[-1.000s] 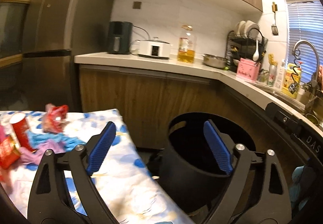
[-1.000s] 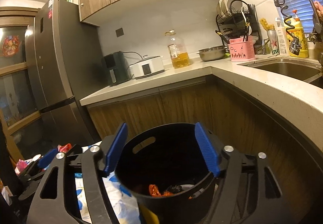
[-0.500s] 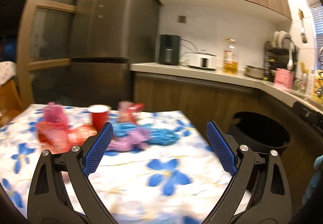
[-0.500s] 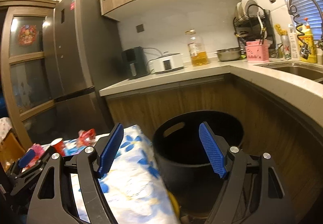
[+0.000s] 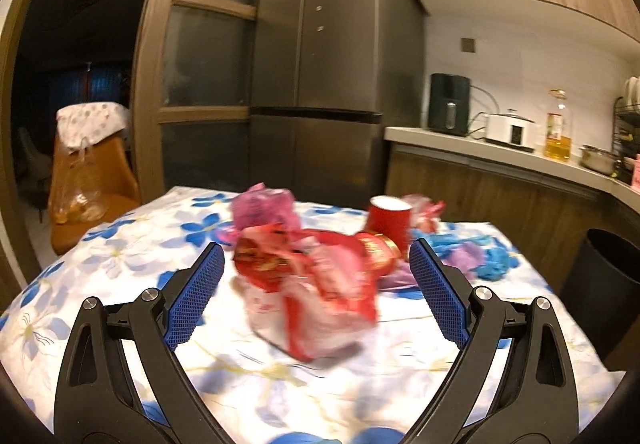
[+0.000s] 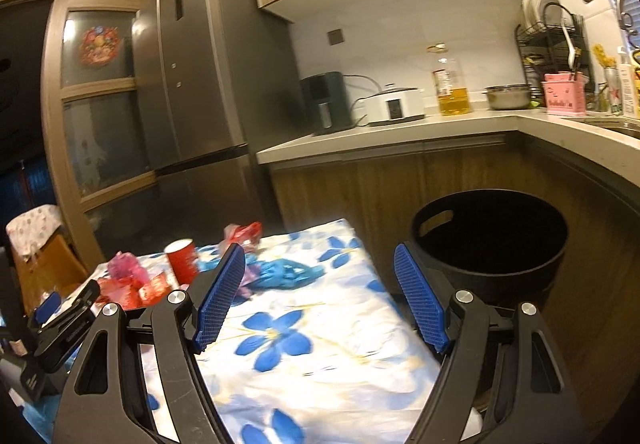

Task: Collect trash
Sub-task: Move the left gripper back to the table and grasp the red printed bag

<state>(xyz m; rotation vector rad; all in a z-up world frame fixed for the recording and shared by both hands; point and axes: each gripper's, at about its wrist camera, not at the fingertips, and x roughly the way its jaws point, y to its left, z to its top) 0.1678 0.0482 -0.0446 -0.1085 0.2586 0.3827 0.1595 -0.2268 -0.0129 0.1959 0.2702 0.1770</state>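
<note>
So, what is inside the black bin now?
In the right wrist view the black bin beside the table shows only a dark inner wall and one handle slot. Its bottom is in shadow, so any trash inside cannot be seen.

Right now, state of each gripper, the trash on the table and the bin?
left gripper: open, empty, aimed at the wrapper pile
right gripper: open, empty, over the table edge
red-and-white wrapper: crumpled, lying on the table
red paper cup: upside down, on the table
blue crumpled trash: lying on the table
black bin: upright, uncovered, on the floor beside the table
</note>
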